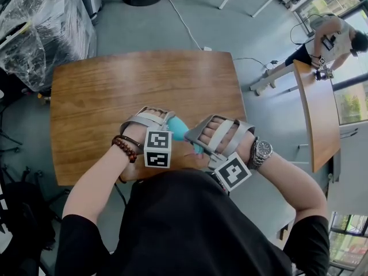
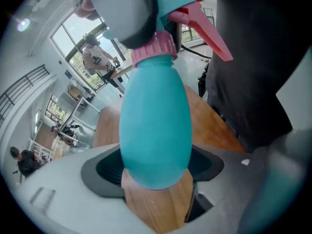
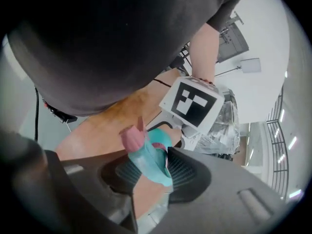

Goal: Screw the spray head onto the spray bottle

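Looking down through the head view, I have a clear plastic-wrapped bundle (image 1: 43, 27) on the floor at far left, then the brown wooden table (image 1: 144, 85) with both tools held over its near edge, close to the person's dark shirt. The left hand-held gripper (image 1: 152, 119) is clamped on the rounded teal plastic spray bottle (image 2: 156, 126). In its own view the bottle's wide belly sits between the two dark pads (image 2: 105, 167), which stand well apart around it, and the bottle hangs clear of the table. At the bottle's neck a ribbed pink collar (image 2: 153, 48) sits under the teal spray head (image 2: 178, 6), whose pink trigger (image 2: 207, 30) juts out to the right. The right hand-held gripper (image 1: 195, 138) meets it from the other side. In its view the jaws are about half closed on the spray head (image 3: 148, 157), the ribbed pads against its sides and the pink nozzle (image 3: 130, 136) poking out towards the shirt. At far right another person (image 1: 333, 39) bends over a second wooden table (image 1: 319, 114) by the windows.
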A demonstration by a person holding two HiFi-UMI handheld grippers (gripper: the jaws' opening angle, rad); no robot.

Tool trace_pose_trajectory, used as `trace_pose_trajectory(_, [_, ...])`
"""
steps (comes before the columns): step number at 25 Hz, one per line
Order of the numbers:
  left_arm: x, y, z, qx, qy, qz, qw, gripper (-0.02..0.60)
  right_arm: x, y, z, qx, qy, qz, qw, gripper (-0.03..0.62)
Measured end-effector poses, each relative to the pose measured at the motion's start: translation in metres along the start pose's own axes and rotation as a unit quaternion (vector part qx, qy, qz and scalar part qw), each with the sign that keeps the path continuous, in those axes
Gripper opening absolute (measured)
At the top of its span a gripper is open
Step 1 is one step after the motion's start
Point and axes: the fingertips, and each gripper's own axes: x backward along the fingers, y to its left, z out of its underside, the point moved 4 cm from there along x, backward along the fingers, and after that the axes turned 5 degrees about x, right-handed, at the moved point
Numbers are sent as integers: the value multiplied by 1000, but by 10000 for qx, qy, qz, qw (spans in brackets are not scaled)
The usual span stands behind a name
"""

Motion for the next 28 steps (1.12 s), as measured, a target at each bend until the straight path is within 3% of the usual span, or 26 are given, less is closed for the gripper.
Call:
trace_pose_trajectory(2, [0,-2,0,50,1,40,10000,403,-2,2,-1,-78,8,-49,10000,123])
trace_pose_trajectory(4, [-1,-2,1,275,6,51,9996,402,-5,2,4,-543,54,-171,9984,121])
trace_pose_trajectory(6, [-3,0,3,529,74,-33,9986,400,-9,0,13,-1538,22,-359,9875,120])
trace_pose_trajectory(7, [-4,2,3,609,144,-123,9980,400,-11,-1,18,-2145,-36,-466,9756,120])
trace_pose_trajectory(9, [-6,6,5,713,318,-347,9963,400,-16,-4,27,-3412,-146,-697,9373,118])
trace_pose_trajectory(12, [-8,10,9,846,547,-650,9928,399,-22,-7,39,-4941,-167,-997,8635,120])
trace_pose_trajectory(16, [-11,11,11,984,703,-877,9888,400,-27,-8,45,-6068,-170,-1187,7857,120])
trace_pose_trajectory(19, [-11,10,12,990,783,-1022,9867,400,-29,-6,50,-6538,-201,-1262,7458,120])
trace_pose_trajectory(22, [-12,9,11,986,764,-1043,9867,400,-29,-5,49,-6654,-216,-1262,7354,120])
trace_pose_trajectory(23, [-13,9,11,1033,698,-1007,9871,400,-29,-6,48,-6615,-239,-1231,7393,120])
trace_pose_trajectory(25, [-16,7,12,1252,469,-879,9871,403,-29,-9,47,-6418,-265,-1111,7583,125])
trace_pose_trajectory(27, [-20,4,15,1544,241,-731,9850,405,-25,-11,47,-6239,-293,-950,7752,258])
trace_pose_trajectory(28, [-23,3,19,1687,154,-659,9833,405,-23,-13,49,-6211,-315,-843,7786,260])
